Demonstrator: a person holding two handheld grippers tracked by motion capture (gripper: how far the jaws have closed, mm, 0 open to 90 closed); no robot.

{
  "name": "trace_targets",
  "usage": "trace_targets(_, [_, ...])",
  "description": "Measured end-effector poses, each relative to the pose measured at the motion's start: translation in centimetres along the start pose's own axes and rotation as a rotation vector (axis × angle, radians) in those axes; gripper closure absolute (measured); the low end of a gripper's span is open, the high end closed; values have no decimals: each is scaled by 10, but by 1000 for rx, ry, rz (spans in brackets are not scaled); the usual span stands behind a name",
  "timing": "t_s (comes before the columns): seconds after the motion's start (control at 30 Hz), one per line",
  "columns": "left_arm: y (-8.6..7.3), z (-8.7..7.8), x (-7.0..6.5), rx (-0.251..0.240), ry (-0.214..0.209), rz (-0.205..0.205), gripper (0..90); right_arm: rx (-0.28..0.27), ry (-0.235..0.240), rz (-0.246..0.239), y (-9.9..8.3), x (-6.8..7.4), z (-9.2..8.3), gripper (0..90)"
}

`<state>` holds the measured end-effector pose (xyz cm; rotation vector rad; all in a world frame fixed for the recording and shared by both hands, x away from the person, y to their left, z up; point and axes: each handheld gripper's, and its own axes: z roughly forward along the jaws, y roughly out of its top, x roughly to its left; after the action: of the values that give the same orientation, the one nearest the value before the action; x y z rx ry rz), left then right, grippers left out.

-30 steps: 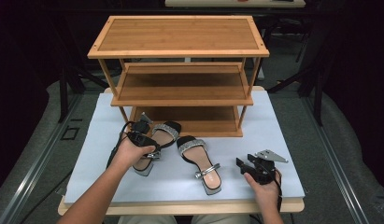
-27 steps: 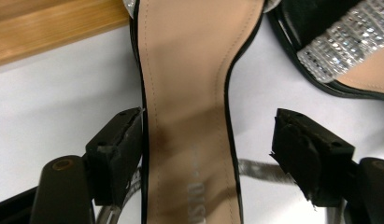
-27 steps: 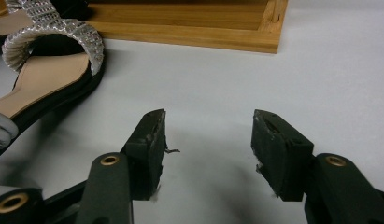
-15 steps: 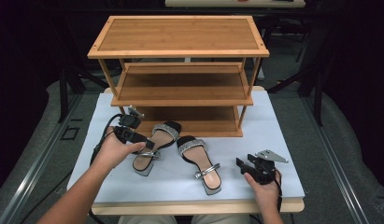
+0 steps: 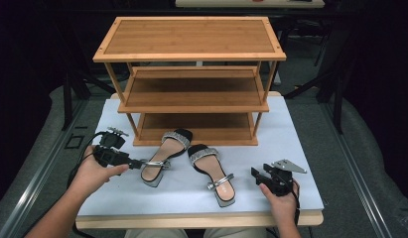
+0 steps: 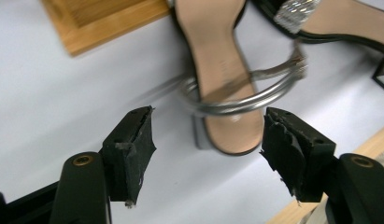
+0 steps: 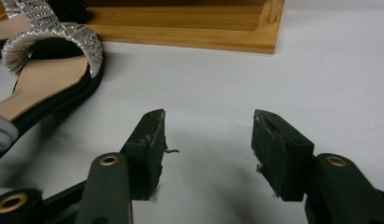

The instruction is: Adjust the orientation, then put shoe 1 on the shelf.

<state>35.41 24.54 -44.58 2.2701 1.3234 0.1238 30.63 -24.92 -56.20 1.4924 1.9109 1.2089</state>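
Note:
Two black sandals with glittering silver toe bands lie on the white table in front of the wooden rack. My left gripper (image 5: 140, 162) (image 6: 208, 122) is open at the heel of the left sandal (image 5: 164, 153) (image 6: 216, 60). Its jaws have just been closing a little; nothing is pressed between them, and the silver ankle strap (image 6: 241, 95) curves just ahead of the tips. The right sandal (image 5: 215, 171) (image 7: 49, 81) lies toe toward the rack. My right gripper (image 5: 254, 173) (image 7: 208, 135) rests open and empty on the table to the right of that sandal.
A three-tier wooden shoe rack (image 5: 191, 84) stands at the back of the white tabletop (image 5: 291, 144); its base board (image 7: 189, 29) (image 6: 101, 23) lies close behind the sandals. Dark floor and stands surround the table. The front edge (image 5: 201, 219) is near my hands.
My left hand has drawn back to the left, off the left sandal's heel, and the sandal stays on the table. The right hand has not moved.

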Motion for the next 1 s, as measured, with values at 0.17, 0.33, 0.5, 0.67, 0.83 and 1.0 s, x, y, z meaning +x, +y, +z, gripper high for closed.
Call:
trace_targets(0.17, [-15,3,8,-5,-12,22,305,-6,2,-13,-1,2,1,441])
trace_targets(0.33, [-29,11,10,8,-41,6,327,-6,1,-10,-1,1,0,441])
trace_targets(0.5, [-40,24,4,-1,-52,56,344,-19,-1,-5,-1,1,-3,441])
trace_targets(0.67, [-45,41,0,-14,-55,121,327,-21,8,0,0,1,-2,441])
trace_targets(0.83, [-46,51,3,-51,-99,122,306,0,12,-13,0,3,1,441])
trace_targets(1.0, [-46,58,-6,-49,-135,186,301,-9,14,-9,0,3,1,441])
